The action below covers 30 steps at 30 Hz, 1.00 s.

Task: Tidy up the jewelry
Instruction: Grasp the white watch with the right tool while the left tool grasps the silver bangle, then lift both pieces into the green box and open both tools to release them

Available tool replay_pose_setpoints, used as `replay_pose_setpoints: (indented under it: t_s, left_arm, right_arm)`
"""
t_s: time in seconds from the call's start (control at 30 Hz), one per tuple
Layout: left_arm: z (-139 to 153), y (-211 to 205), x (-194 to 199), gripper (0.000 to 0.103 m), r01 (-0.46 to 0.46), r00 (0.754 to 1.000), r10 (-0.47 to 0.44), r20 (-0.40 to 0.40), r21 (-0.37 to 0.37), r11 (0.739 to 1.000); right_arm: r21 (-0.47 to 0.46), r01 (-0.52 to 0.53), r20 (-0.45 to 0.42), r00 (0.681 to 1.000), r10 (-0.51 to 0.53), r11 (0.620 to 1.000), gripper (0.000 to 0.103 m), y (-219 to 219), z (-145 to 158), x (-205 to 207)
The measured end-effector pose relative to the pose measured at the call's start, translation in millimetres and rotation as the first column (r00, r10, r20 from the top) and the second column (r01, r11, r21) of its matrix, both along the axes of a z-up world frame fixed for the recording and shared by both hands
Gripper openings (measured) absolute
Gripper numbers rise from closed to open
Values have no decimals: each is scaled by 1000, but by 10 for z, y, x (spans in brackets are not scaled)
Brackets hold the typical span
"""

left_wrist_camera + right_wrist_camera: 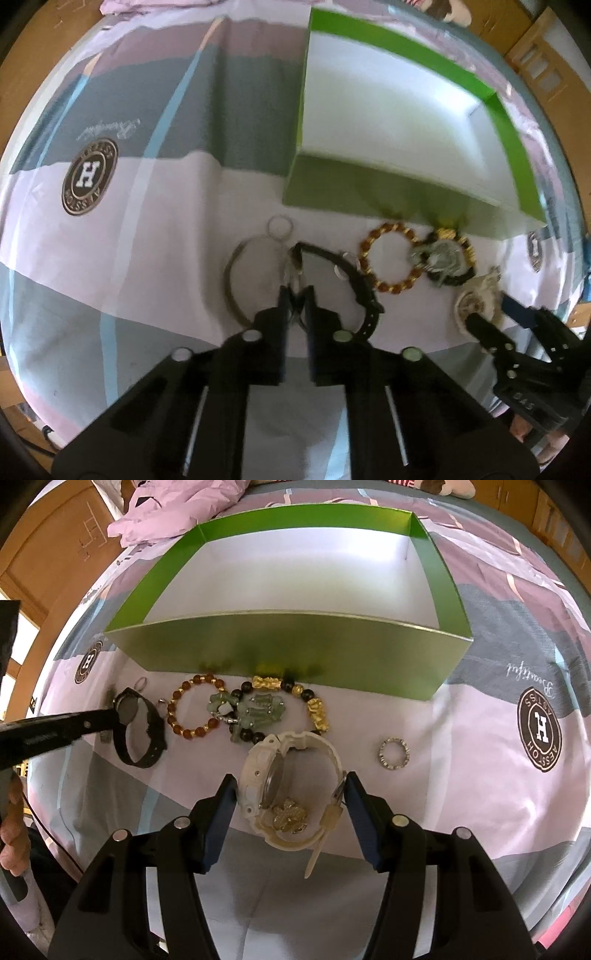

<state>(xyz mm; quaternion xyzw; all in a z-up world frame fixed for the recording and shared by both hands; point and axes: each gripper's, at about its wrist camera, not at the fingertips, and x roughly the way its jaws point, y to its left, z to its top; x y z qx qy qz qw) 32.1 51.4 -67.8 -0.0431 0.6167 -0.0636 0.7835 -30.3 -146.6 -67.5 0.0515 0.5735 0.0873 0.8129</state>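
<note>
The jewelry lies in a loose row on a patterned bedsheet (480, 720), just in front of an open green box (288, 642) whose white inside holds nothing visible.

The left claw (297, 295) has its two fingers pressed nearly together around something small and metallic at the near end of a thin silver bangle (236, 280); it seems to be pinching a ring or clasp there, but the blur hides exactly what. A small wire ring (280, 226) lies beyond the bangle. Just right of the claw sits a black watch (354, 280), its strap curving round past the fingertips.

Further right lie an amber bead bracelet (194, 710), then a tangle of pale green stone pieces (251, 712) resting on a bracelet of black and gold beads (314, 705) close against the box wall. A silver ring (395, 753) lies apart on the right.

The right claw (290, 797) is spread wide, one finger on each side of a white watch (280, 794) standing on its edge. Its fingers are just beside the watch; whether they touch it is unclear. A small gold trinket (290, 814) rests inside the loop of the watch strap.
</note>
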Motion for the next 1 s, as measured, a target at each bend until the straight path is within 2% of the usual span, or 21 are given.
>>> replay_pose_setpoints:
  t_s: [0.2,0.43,0.57,0.67,0.73,0.83,1.0]
  left_arm:
    - [249,12,-54,5,2,995,0,97,-16,1000]
    - [226,6,-85,5,19,996,-19,86,-7,1000]
    - [256,27,-126,5,22,994,-20,103,-11,1000]
    - [332,39,-125,5,19,993,-16,118,-25,999]
    - [484,9,-95,5,31,988,-24,153,-43,999]
    - [716,-72,-23,5,43,979,-34,199,-38,998]
    - [1031,-317,259,5,99,974,-79,214,-83,992]
  right_arm:
    - [2,6,11,1000,-6,1000,60,-22,24,-3]
    - [0,9,11,1000,-9,1000,60,-19,38,0]
    - [15,11,37,999,-12,1000,60,-56,149,-9]
    - [60,4,67,998,-8,998,60,-83,350,0]
    - [70,2,98,995,-9,998,60,-105,502,37]
    - [67,19,142,990,-29,998,60,-152,762,164]
    - [37,34,219,975,-42,999,60,-194,1107,518]
